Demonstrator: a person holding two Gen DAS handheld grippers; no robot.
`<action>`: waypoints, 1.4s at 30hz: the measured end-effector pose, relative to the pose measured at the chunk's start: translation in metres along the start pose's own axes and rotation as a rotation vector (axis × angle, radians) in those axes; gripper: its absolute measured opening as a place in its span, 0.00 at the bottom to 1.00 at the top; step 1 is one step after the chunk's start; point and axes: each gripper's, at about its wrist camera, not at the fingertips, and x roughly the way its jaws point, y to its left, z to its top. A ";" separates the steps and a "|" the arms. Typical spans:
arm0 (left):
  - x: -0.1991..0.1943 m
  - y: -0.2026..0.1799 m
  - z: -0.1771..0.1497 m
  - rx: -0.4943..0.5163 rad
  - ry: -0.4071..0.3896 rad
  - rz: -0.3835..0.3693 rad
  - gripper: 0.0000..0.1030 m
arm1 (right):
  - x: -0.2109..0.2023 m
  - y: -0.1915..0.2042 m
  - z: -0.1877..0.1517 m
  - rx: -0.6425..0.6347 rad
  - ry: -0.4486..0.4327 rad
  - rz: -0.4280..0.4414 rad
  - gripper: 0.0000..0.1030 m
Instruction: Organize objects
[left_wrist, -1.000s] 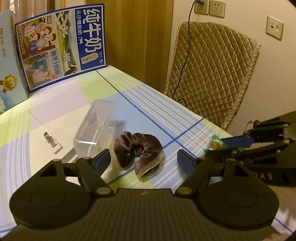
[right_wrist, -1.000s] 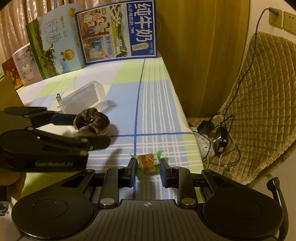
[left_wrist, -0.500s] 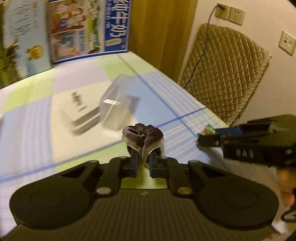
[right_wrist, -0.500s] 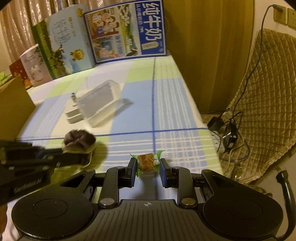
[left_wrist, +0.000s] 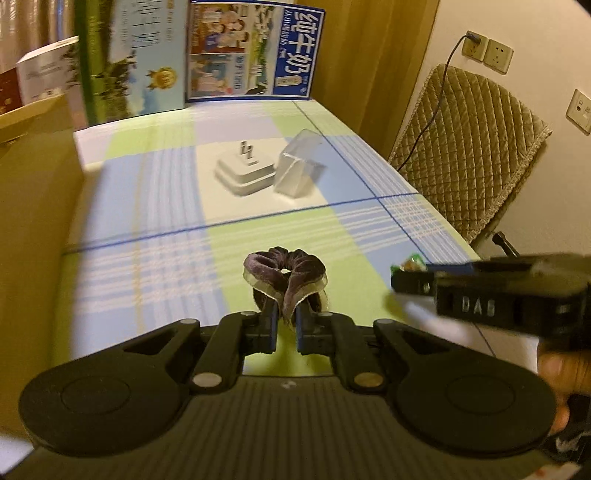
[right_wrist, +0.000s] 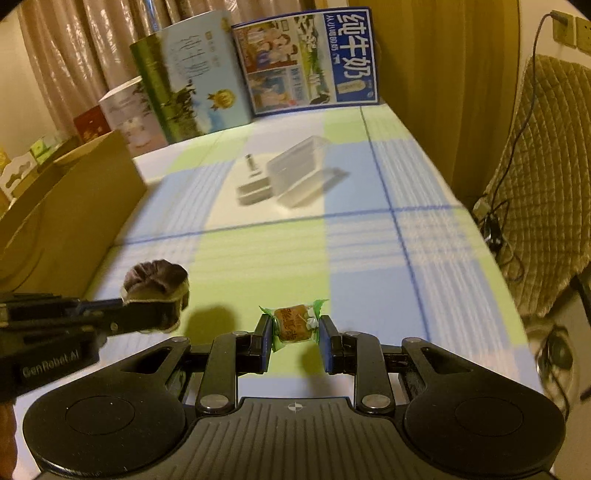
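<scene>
A dark purple velvet scrunchie (left_wrist: 284, 273) is pinched between the pads of my left gripper (left_wrist: 286, 326), lifted off the checked tablecloth. The right wrist view shows the same scrunchie (right_wrist: 157, 282) held out at the left. My right gripper (right_wrist: 295, 338) is shut on a small wrapped candy (right_wrist: 293, 325) with green wrapper ends. That candy (left_wrist: 412, 263) peeks out at the tip of the right gripper in the left wrist view. A brown cardboard box (right_wrist: 66, 218) stands on the left of the table.
A white plug adapter (left_wrist: 245, 173) and a clear plastic case (left_wrist: 299, 168) lie mid-table. Milk cartons (right_wrist: 306, 59) and other boxes line the far edge. A quilted chair (left_wrist: 469, 147) stands off the right edge, with cables (right_wrist: 495, 229) on the floor.
My left gripper closed on the scrunchie, lifted it and swung left toward the cardboard box. My right gripper kept its grip on the candy and moved the same way.
</scene>
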 end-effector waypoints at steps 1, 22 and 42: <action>-0.009 0.002 -0.004 -0.002 0.001 0.007 0.06 | -0.007 0.005 -0.003 0.001 0.001 -0.003 0.23; -0.159 0.004 -0.053 -0.017 -0.056 0.042 0.06 | -0.116 0.098 -0.043 -0.115 -0.053 0.033 0.23; -0.206 0.025 -0.070 -0.068 -0.105 0.093 0.06 | -0.124 0.138 -0.047 -0.185 -0.065 0.090 0.23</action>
